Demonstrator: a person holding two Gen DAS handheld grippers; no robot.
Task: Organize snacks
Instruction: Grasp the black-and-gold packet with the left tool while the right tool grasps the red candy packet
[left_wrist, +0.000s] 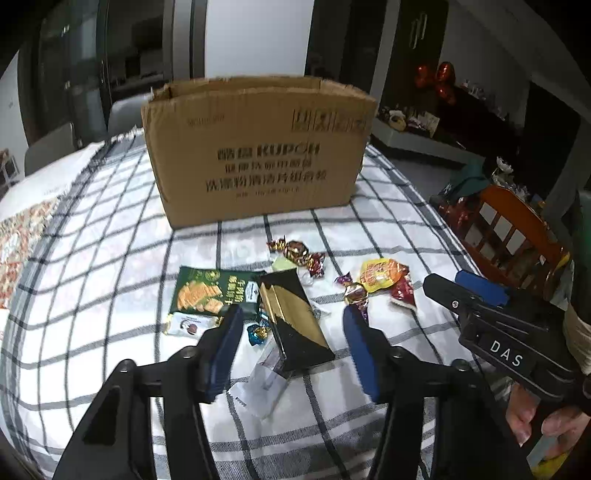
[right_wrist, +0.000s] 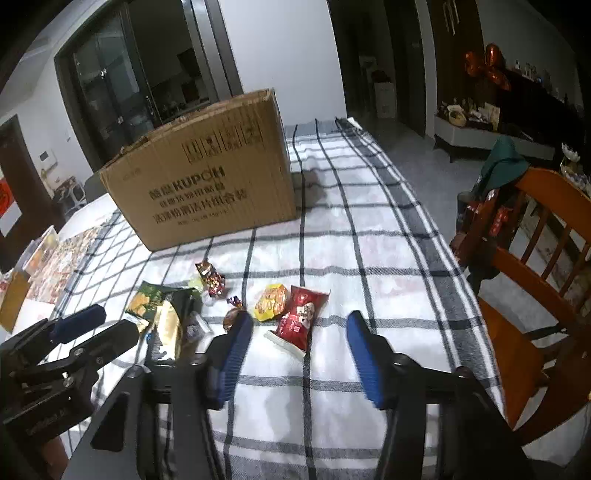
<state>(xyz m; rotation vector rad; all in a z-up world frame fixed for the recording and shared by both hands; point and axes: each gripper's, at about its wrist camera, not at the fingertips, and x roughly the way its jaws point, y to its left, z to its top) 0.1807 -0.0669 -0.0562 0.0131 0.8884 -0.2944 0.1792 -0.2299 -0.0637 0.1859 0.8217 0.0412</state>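
Snacks lie on a checked tablecloth (left_wrist: 110, 280) in front of a tall open cardboard box (left_wrist: 255, 147) (right_wrist: 207, 184). My left gripper (left_wrist: 291, 325) is open, its blue pads either side of a black-and-gold packet (left_wrist: 295, 321) without touching it. Beside that lie a green cracker packet (left_wrist: 199, 291), a small white packet (left_wrist: 188, 325) and foil-wrapped candies (left_wrist: 295, 251). My right gripper (right_wrist: 300, 325) is open too, straddling a red packet (right_wrist: 299, 317) that lies next to a yellow-orange packet (right_wrist: 271, 302). Each gripper shows at the edge of the other's view.
A wooden chair (right_wrist: 535, 258) stands close to the table's right edge, with a green cloth over its back. A patterned mat (right_wrist: 62, 266) covers the table's far left. Bare cloth stretches to the right of the box and in front of the snacks.
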